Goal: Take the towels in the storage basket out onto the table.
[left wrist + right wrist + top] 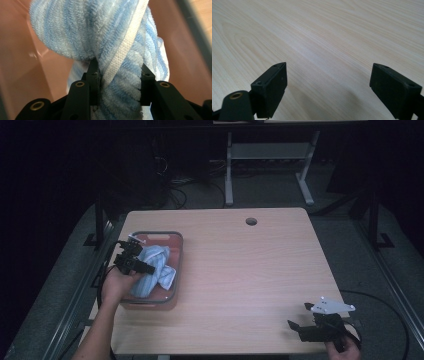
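Note:
A blue-and-white striped towel [159, 266] lies bunched in a pink basket [150, 303] at the table's left side. My left gripper [147, 268] reaches into the basket from the left, held by a hand. In the left gripper view its jaws press from both sides on a thick fold of the towel [117, 45], so the left gripper [120, 83] is shut on it. Near the front right corner of the table, my right gripper [300, 316] is held low. The right gripper [328, 87] stands wide open over bare wood, with nothing between its jaws.
The light wooden table [250, 270] has a round cable hole [251, 221] near its far edge. Beyond it, a desk frame [270, 155] and cables sit on the dark floor. Metal rails run along both sides of the table.

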`<state>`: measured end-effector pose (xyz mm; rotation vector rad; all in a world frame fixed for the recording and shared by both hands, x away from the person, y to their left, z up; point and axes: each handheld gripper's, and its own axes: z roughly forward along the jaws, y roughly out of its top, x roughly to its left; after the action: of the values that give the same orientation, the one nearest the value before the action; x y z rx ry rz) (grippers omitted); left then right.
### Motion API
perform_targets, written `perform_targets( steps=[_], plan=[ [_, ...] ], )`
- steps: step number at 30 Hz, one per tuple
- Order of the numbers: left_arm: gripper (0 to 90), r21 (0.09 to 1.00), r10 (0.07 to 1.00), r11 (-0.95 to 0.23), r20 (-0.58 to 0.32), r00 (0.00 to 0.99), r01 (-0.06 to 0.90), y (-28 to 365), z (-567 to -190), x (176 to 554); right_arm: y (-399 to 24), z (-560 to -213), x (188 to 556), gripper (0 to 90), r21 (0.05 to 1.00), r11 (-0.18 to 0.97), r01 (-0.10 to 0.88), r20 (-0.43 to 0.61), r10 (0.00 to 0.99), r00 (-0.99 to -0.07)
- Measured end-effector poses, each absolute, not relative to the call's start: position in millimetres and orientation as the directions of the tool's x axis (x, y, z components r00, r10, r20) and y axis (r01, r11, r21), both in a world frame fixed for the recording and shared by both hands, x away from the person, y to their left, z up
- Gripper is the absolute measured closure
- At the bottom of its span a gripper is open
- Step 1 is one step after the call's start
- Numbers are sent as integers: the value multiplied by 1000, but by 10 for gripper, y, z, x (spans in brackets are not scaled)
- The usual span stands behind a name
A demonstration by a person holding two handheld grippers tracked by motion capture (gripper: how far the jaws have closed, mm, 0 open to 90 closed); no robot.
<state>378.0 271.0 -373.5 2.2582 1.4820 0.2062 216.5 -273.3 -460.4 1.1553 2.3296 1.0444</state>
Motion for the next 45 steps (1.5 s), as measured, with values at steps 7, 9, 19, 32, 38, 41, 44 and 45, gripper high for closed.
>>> perform_targets(
  steps=[7,9,19,32,38,41,44,45],
  plan=[
    [628,508,885,-318,-145,443,801,2853,-3486,3576,-2715,-4613,2169,139,733,404,547,25,788,-616],
    [628,520,882,-316,-147,447,794,2868,-3452,3548,-2714,-4612,2171,139,734,407,543,21,786,-618],
    [628,593,870,-292,-162,466,750,2900,-3236,3460,-2728,-4596,2166,139,738,403,542,18,791,-612],
    [626,631,855,-293,-163,492,718,2826,-2972,3409,-2771,-4574,2160,139,744,396,538,14,796,-605],
    [623,668,839,-280,-179,514,689,2778,-2810,3371,-2784,-4560,2157,139,744,401,534,1,799,-602],
    [622,674,832,-287,-177,527,680,2743,-2742,3359,-2783,-4564,2162,139,745,400,533,3,798,-603],
    [621,684,825,-284,-182,535,672,2714,-2682,3354,-2780,-4570,2162,139,745,396,537,9,798,-602],
    [621,688,823,-283,-184,537,668,2706,-2665,3353,-2783,-4571,2163,139,745,398,535,6,798,-603]
  ],
)
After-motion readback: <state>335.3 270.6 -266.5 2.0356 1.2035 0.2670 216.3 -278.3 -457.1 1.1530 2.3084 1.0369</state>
